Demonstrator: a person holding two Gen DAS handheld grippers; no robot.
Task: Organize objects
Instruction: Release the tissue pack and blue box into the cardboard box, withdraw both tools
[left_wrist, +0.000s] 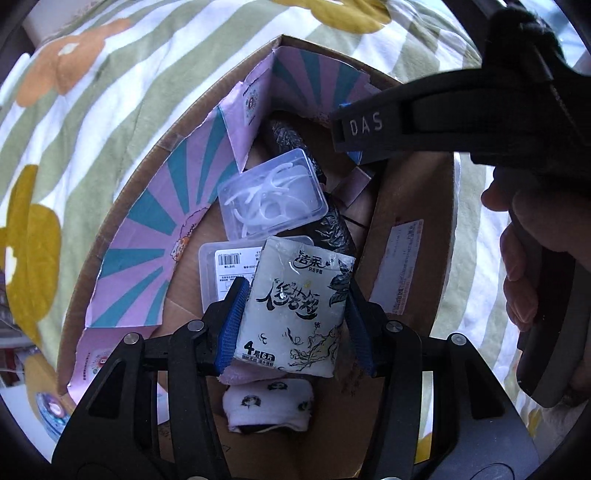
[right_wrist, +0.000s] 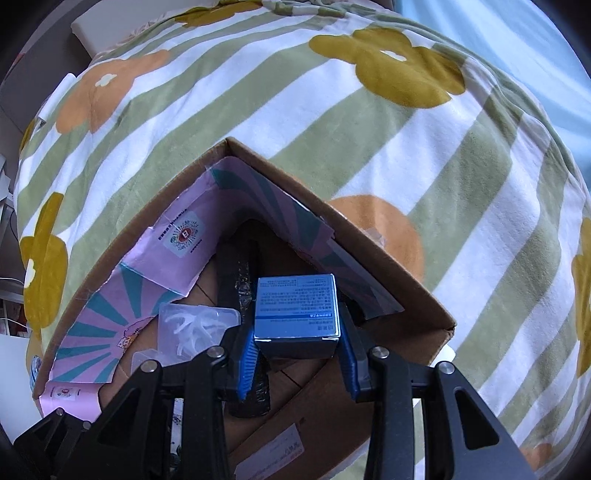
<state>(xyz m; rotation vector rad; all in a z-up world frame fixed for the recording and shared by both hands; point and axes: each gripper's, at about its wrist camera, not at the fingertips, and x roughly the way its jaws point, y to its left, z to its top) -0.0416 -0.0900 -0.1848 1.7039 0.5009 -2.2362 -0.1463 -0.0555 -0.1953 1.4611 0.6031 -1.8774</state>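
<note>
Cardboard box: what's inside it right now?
Inside the cardboard box: a clear case of floss picks lying on a black wrapped bundle, a second clear case, and a patterned sock. The floor beneath them is mostly covered.

Soft daylight, pretty even, cool bluish tint. Inside the cardboard box (right_wrist: 388, 236) it's shadowy. Heavy fisheye bending and dark vignette at the edges; centre's sharp.

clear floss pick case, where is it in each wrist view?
Left wrist: clear case mid-frame, inside the cardboard box, beyond the held tissue pack.
Right wrist: same case lower left, beside the held blue box.
Shared landmark: the cardboard box's far corner.
</note>
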